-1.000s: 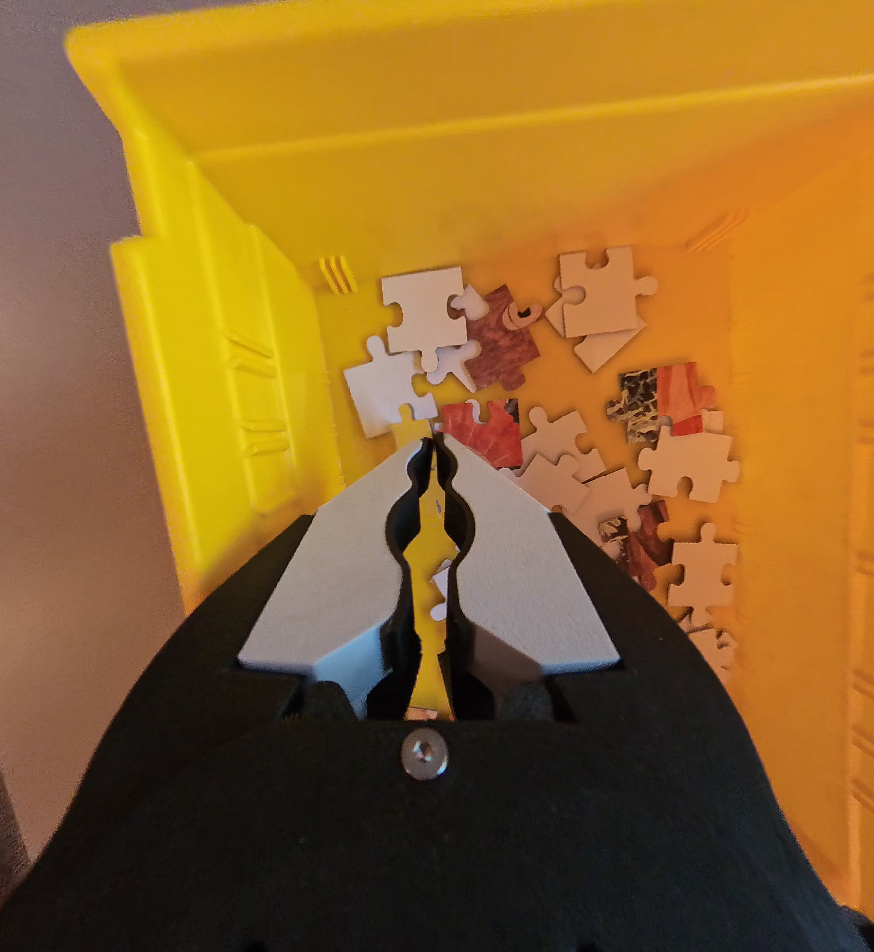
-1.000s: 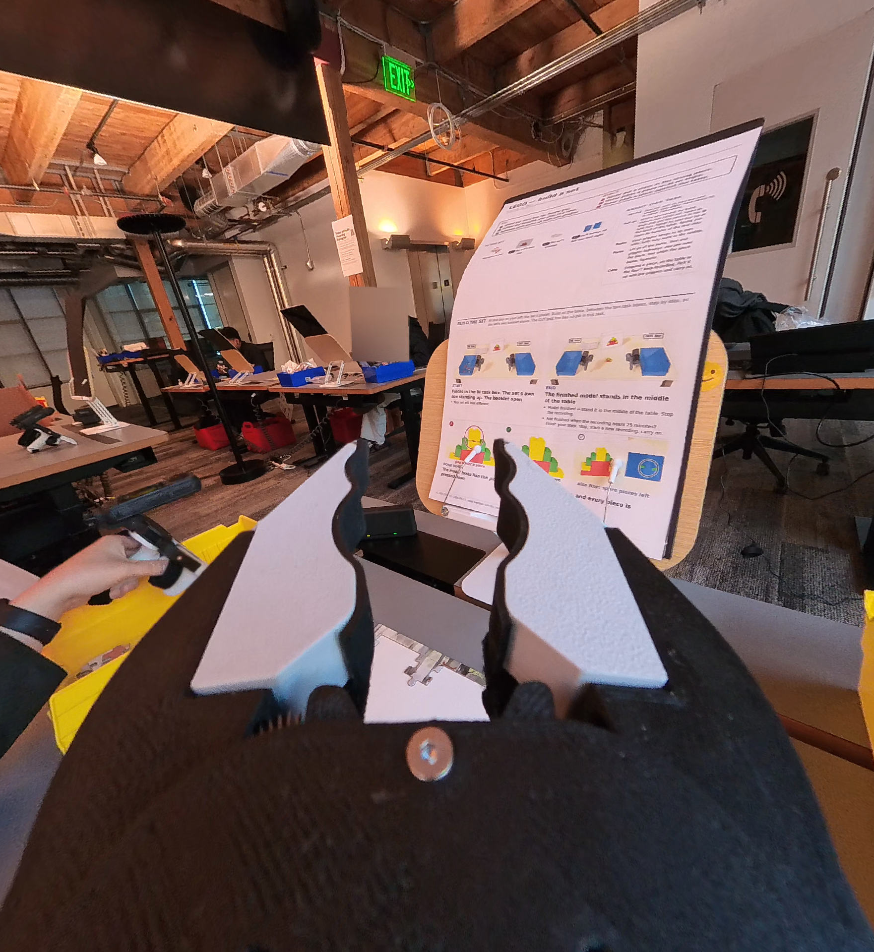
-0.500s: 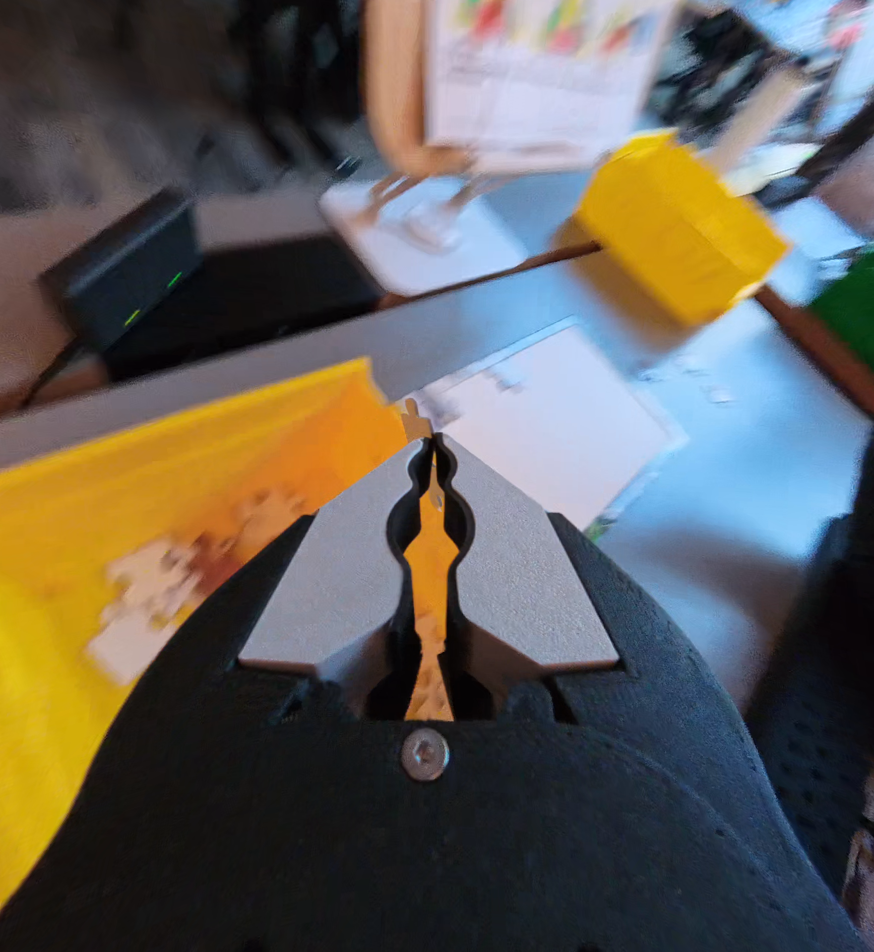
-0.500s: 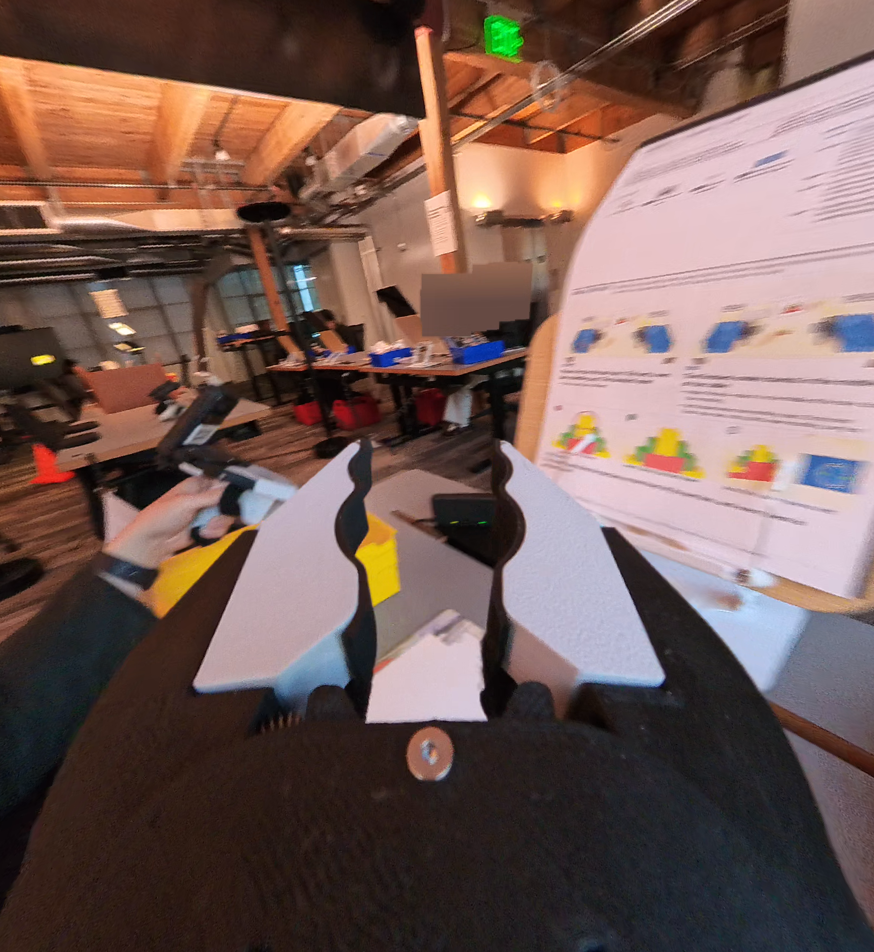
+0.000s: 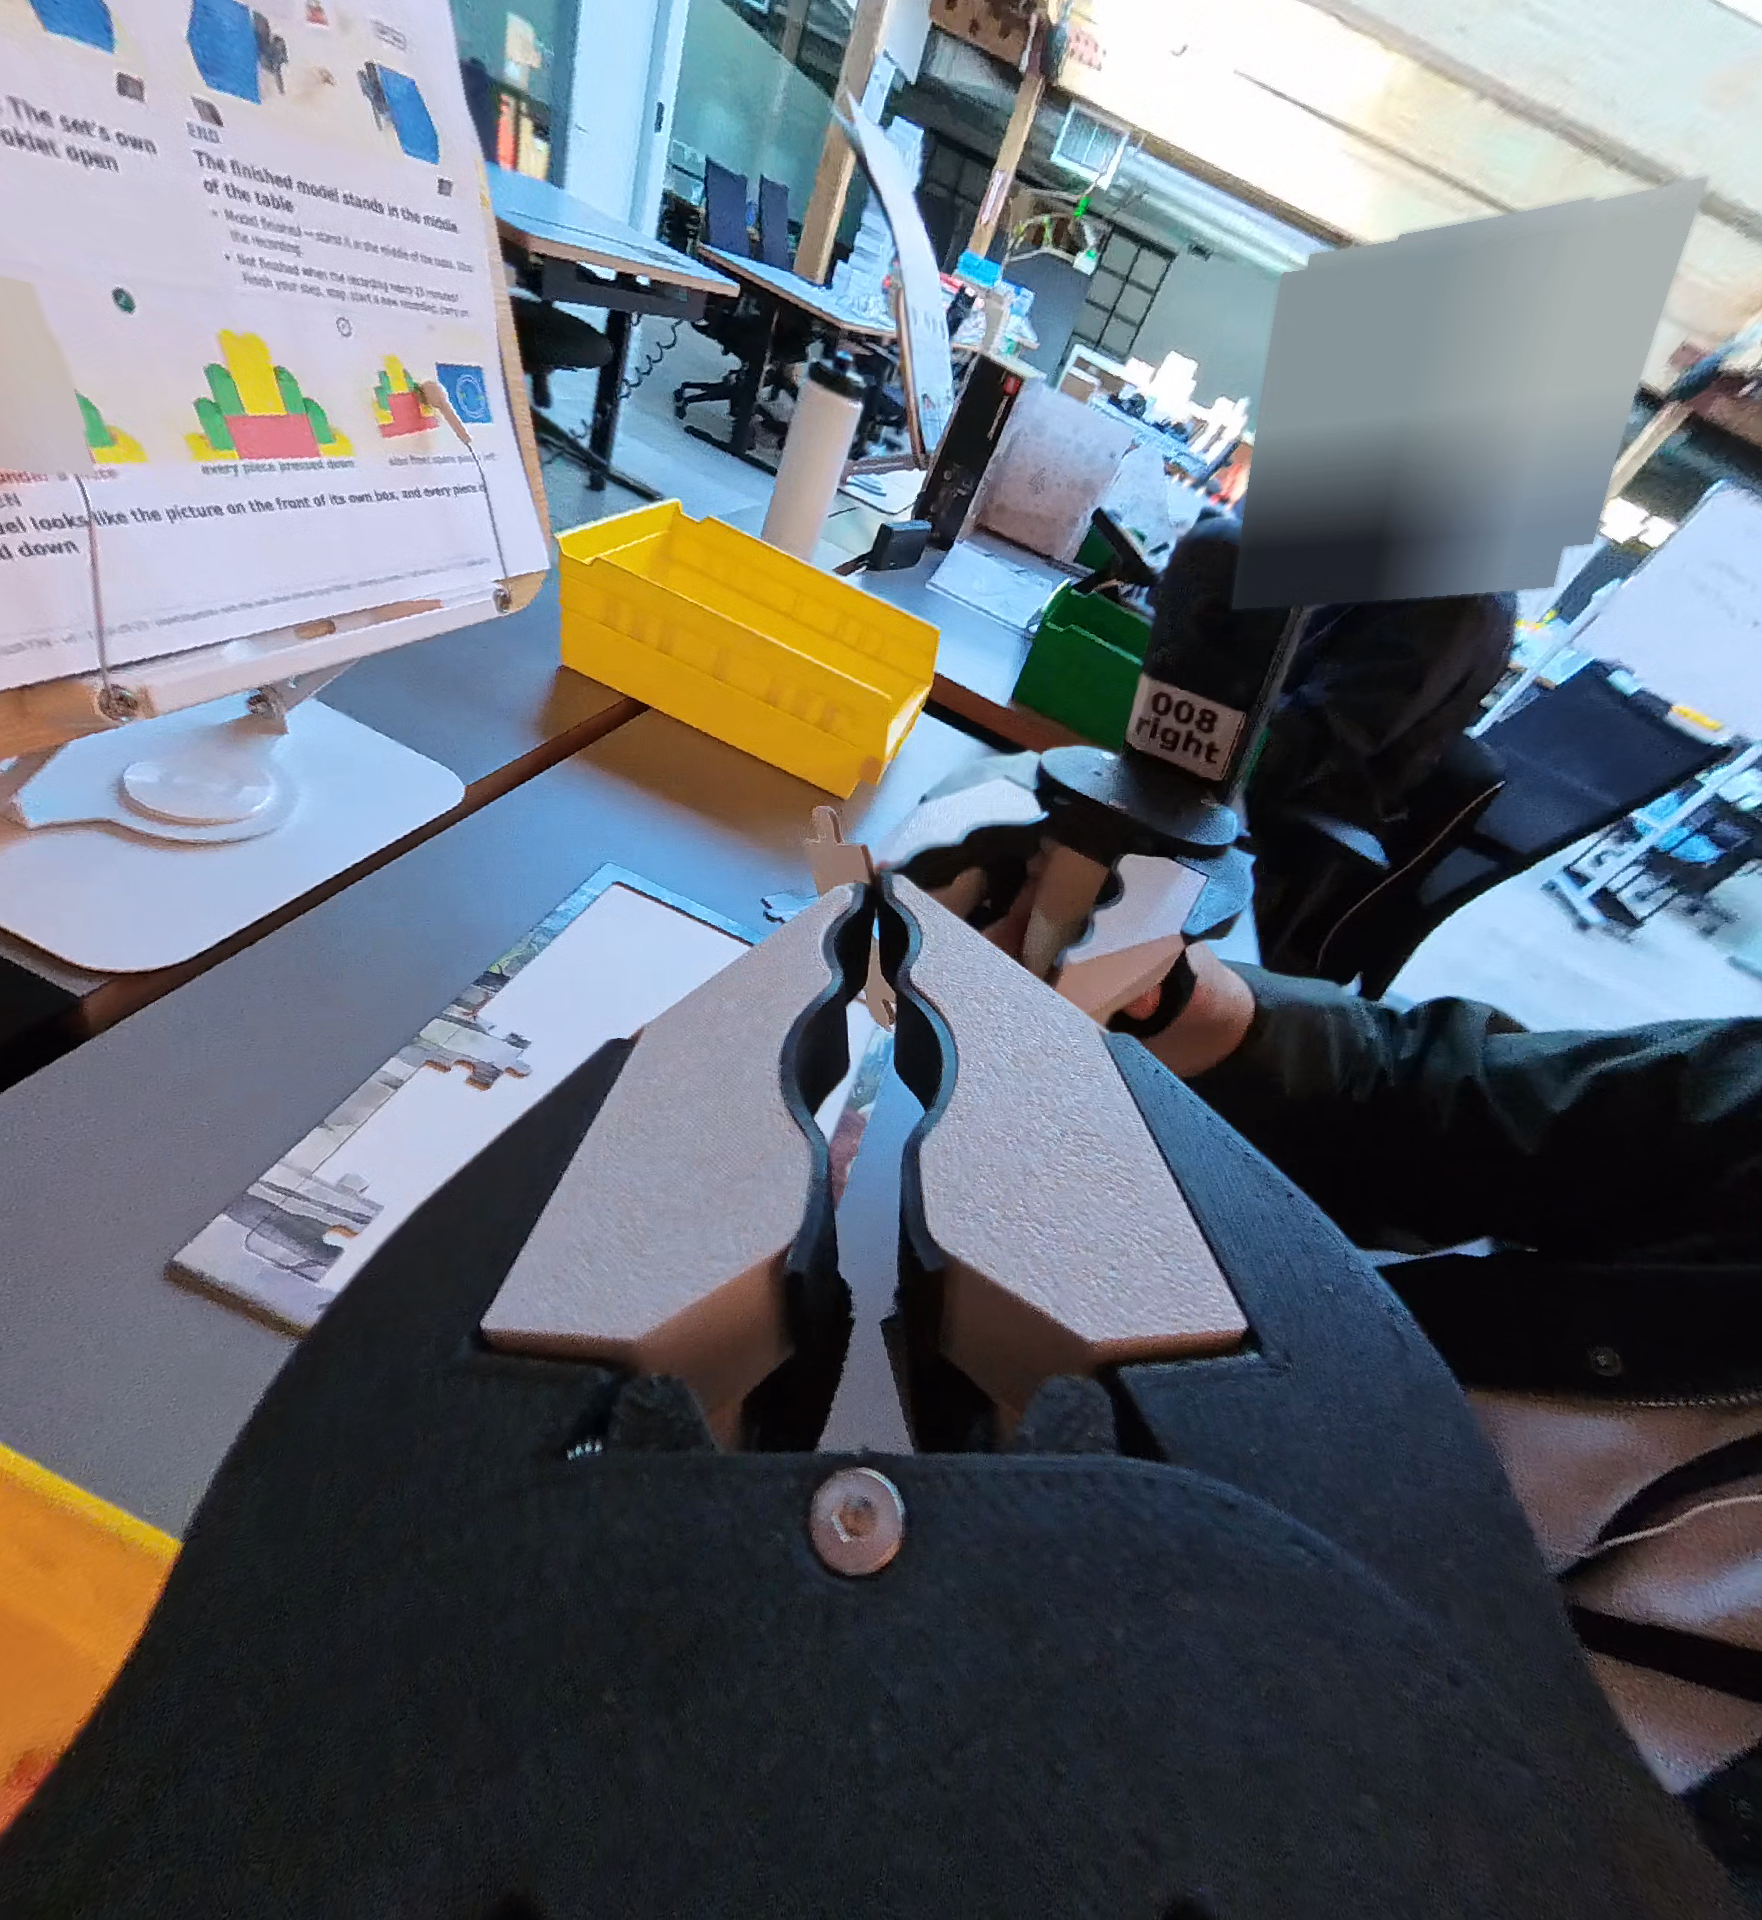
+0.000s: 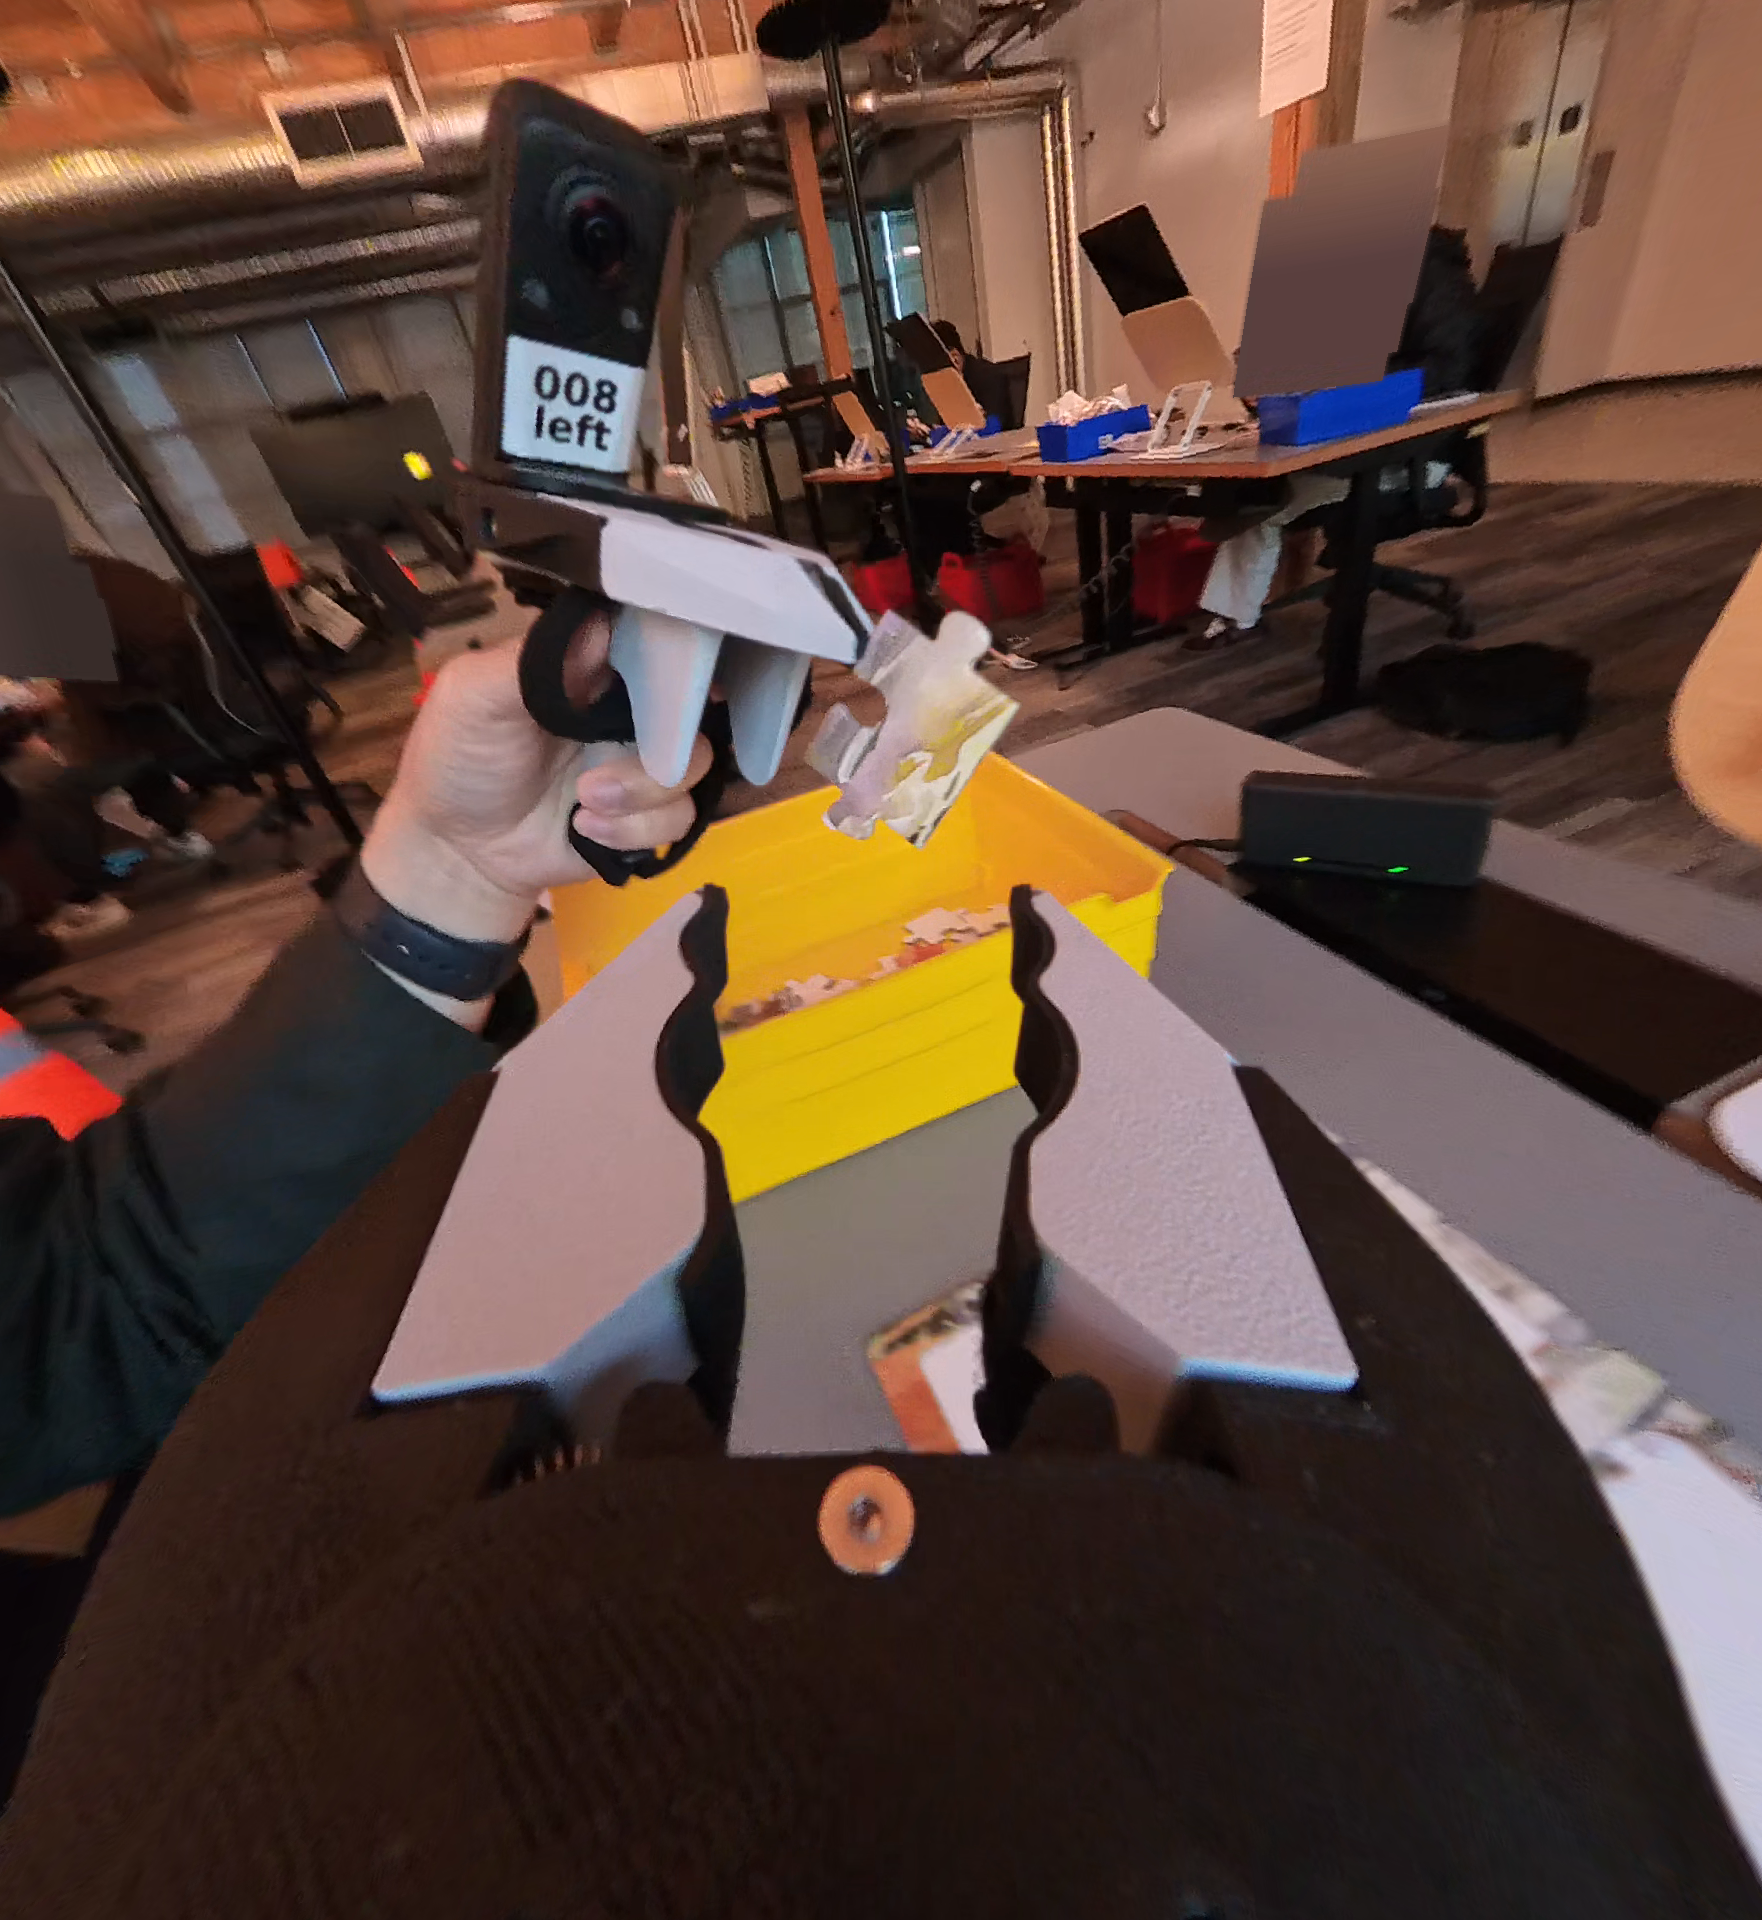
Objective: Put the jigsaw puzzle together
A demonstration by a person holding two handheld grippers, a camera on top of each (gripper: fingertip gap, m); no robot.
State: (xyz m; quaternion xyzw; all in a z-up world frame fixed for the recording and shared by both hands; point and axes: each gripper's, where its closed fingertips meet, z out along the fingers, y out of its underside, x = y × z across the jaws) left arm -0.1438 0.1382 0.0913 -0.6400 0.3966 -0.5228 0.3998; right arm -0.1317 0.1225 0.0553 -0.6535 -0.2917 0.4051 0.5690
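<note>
Daylight blazes white at upper right in the left view, washing out the ceiling. Right view is dimmer and warmer, smeared by motion blur at its edges. Wide-angle bending curves both.

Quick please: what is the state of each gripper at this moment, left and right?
Left gripper: closed, holding one puzzle piece in the air above the yellow bin.
Right gripper: open, holding nothing.

white labels on both camera mounts (image 6: pixel 572 407), printed instruction sheet (image 5: pixel 233 312)
</note>
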